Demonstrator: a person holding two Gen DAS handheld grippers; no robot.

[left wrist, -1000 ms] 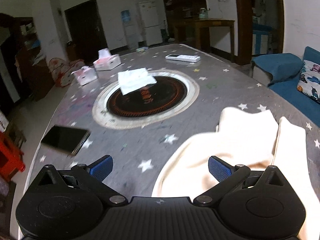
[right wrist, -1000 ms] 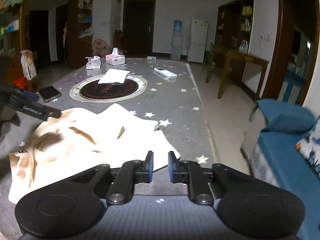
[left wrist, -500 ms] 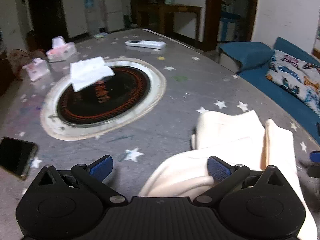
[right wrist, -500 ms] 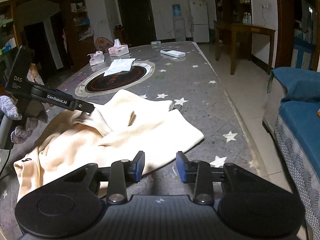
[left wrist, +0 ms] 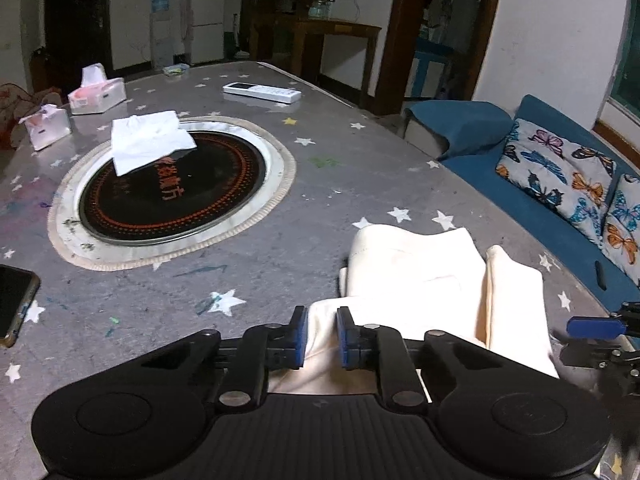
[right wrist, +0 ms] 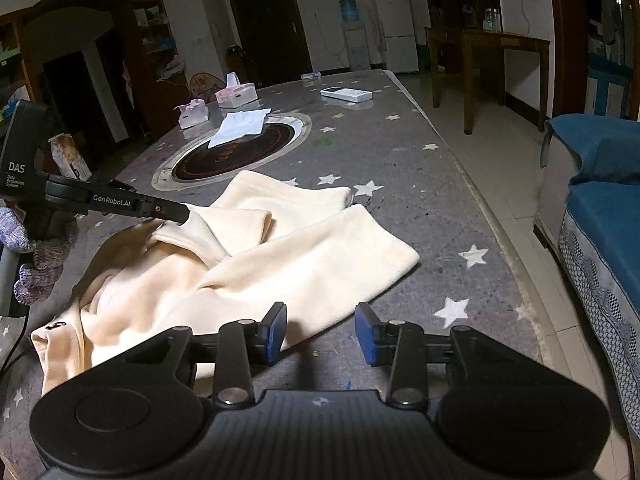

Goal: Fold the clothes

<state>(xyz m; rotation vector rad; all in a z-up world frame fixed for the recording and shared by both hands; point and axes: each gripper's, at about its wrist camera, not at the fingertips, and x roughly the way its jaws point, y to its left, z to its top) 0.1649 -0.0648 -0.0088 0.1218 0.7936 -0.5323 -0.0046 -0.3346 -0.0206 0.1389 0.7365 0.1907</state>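
A cream fleece garment (right wrist: 256, 256) lies crumpled on the grey star-patterned table (right wrist: 400, 168); it also shows in the left wrist view (left wrist: 424, 280). My left gripper (left wrist: 322, 336) is shut on a fold of the garment, with cloth pinched between its blue pads. In the right wrist view that left gripper (right wrist: 176, 212) holds the fold lifted a little at the garment's left side. My right gripper (right wrist: 322, 334) is open and empty, just above the garment's near edge; its blue pad (left wrist: 592, 327) shows at the right in the left wrist view.
A round black hotplate (left wrist: 172, 192) is set in the table middle with a white tissue (left wrist: 148, 144) on it. Two tissue boxes (left wrist: 96, 94), a white remote (left wrist: 262, 92) and a phone (left wrist: 14, 304) lie on the table. A blue sofa (right wrist: 600, 216) stands to the right.
My left gripper has closed from wide open onto a fold of the garment and lifted it. My right gripper has opened from nearly shut and moved in toward the garment's near edge.
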